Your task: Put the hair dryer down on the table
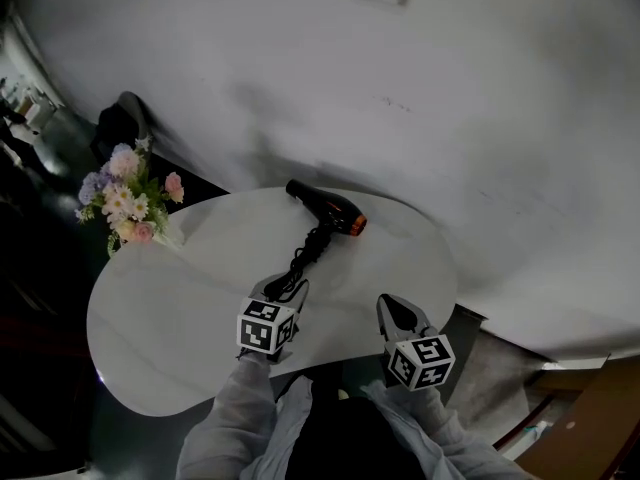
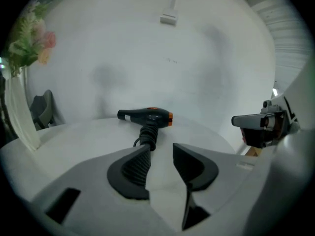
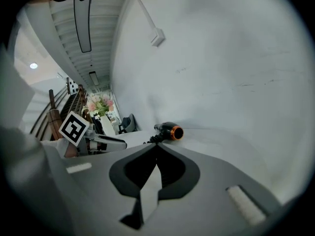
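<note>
Hair dryer (image 1: 328,208) is lying on its side near the far edge of the white bench (image 1: 180,318). Its coiled cord (image 1: 305,253) is trailing toward the left gripper (image 1: 288,288), whose jaws are standing apart, holding nothing, though the cord may be touching their tips. Right gripper (image 1: 398,311) is hovering closed and empty.

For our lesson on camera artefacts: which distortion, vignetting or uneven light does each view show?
Head view: dark corners, dim left side, the table brightly lit. Left gripper view: round fisheye frame with black rim; the hair dryer is sharp. Right gripper view: same round vignette, the wall conduit bows.
</note>
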Demonstrator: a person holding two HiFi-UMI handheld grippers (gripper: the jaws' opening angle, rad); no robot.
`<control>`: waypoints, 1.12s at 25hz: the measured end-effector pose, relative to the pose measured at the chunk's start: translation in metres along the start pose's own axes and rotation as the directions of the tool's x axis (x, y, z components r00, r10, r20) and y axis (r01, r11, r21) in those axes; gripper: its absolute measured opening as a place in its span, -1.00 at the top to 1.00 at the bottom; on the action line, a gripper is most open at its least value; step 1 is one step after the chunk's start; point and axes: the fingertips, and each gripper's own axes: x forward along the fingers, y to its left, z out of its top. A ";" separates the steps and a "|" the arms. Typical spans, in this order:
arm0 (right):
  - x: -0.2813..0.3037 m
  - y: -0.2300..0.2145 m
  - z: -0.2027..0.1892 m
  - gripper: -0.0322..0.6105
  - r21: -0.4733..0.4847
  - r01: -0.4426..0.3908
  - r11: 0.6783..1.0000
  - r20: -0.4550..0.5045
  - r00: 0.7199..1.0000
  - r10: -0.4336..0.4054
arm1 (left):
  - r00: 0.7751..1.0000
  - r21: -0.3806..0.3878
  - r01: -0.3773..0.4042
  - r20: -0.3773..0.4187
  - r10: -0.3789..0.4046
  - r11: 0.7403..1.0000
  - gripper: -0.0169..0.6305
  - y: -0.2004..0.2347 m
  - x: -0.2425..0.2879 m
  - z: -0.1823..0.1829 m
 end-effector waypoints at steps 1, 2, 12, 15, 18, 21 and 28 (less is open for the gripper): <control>-0.003 0.003 0.001 0.87 0.001 -0.003 1.000 0.010 1.000 0.003 | 1.000 -0.014 0.006 0.011 -0.006 1.000 0.51 -0.003 -0.007 -0.002; -0.007 0.006 0.001 0.87 0.003 -0.005 1.000 0.020 1.000 0.005 | 1.000 -0.031 0.012 0.025 -0.011 0.999 0.56 -0.007 -0.015 -0.003; -0.061 0.032 -0.005 0.87 -0.017 -0.003 1.000 0.088 0.996 0.004 | 0.975 -0.066 0.012 0.222 0.003 0.998 0.95 -0.039 -0.101 0.003; -0.078 0.041 -0.014 0.87 -0.030 -0.004 1.000 0.084 0.996 0.007 | 0.970 -0.048 0.014 0.245 -0.002 0.999 0.95 -0.052 -0.125 -0.002; -0.094 0.053 -0.020 0.87 -0.051 -0.014 0.999 0.087 0.996 0.019 | 0.964 -0.036 0.026 0.264 -0.016 0.999 0.95 -0.069 -0.145 -0.010; -0.107 0.063 -0.023 0.87 -0.066 -0.005 0.998 0.106 0.994 0.012 | 0.962 -0.029 0.035 0.272 -0.026 0.999 0.95 -0.079 -0.158 -0.019; -0.129 0.079 -0.034 0.87 -0.079 0.006 0.997 0.122 0.993 0.004 | 0.957 -0.011 0.050 0.286 -0.045 0.999 0.95 -0.095 -0.174 -0.030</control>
